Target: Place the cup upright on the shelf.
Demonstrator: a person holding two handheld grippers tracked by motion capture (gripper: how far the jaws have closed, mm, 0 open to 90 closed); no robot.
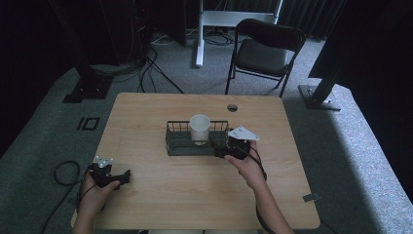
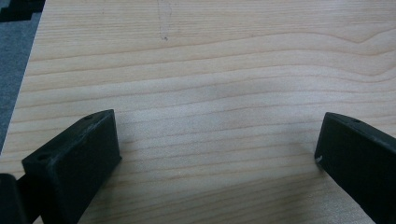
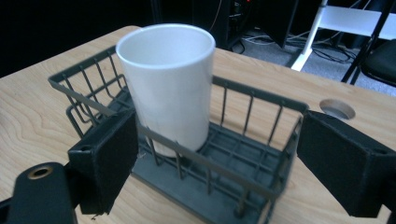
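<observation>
My left gripper [image 1: 127, 174] rests low with jaws wide apart; my right gripper [image 1: 220, 152] reaches forward, its jaws also spread.

Dim overall; room black toward 10 and 2 o'clock. Soft daylight on table [image 1: 195, 195] from 3 o'clock. Faint shadows, no glare. Near jaws slightly blurred in gripper views.

A white cup [image 1: 199, 128] stands upright and open-mouthed inside a dark green wire basket [image 1: 176, 145] (a long, low rack with barred sides) at the table's centre; within the basket, the cup sits toward 3 o'clock of its middle.
</observation>
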